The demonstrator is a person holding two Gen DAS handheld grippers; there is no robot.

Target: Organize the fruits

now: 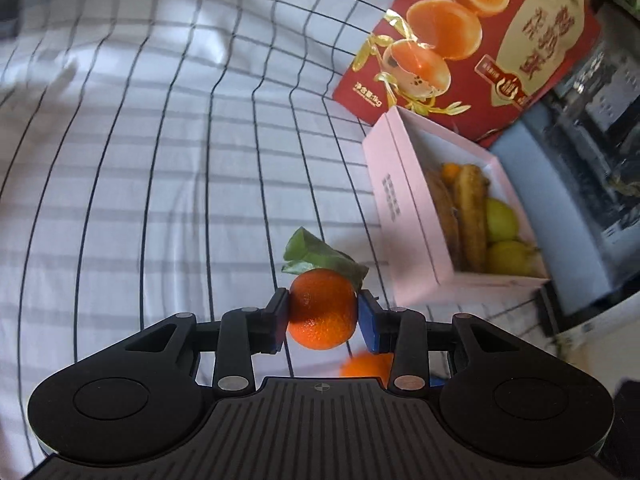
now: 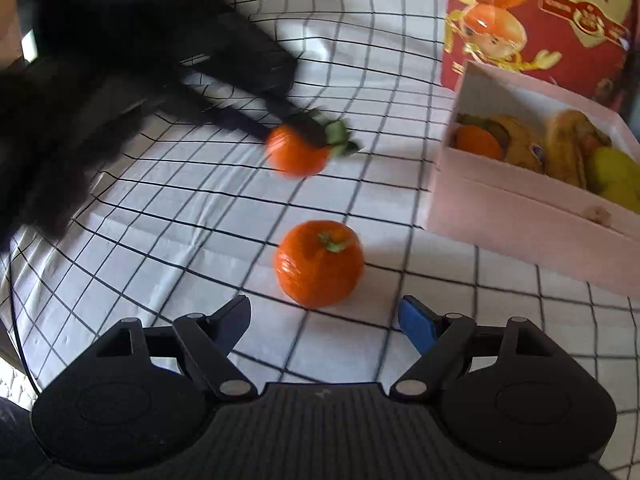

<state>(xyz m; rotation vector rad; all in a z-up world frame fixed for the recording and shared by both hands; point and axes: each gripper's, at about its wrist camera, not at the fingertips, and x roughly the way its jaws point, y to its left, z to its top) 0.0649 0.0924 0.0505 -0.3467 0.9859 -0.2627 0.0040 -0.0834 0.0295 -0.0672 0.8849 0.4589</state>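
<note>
My left gripper (image 1: 322, 318) is shut on a leafy mandarin (image 1: 322, 314) and holds it above the checked cloth; it also shows blurred in the right wrist view (image 2: 298, 154). A second mandarin (image 2: 319, 263) lies on the cloth just ahead of my open, empty right gripper (image 2: 324, 320), and partly shows under the left gripper (image 1: 366, 366). A pink box (image 1: 404, 216) to the right holds bananas (image 1: 472, 216), green fruits (image 1: 500, 220) and a mandarin (image 2: 478, 142).
A red mandarin carton (image 1: 472, 40) stands behind the pink box (image 2: 520, 220). The white checked cloth (image 1: 160, 160) covers the table. The left arm's dark sleeve (image 2: 80, 100) fills the upper left of the right wrist view. Dark appliances stand at far right.
</note>
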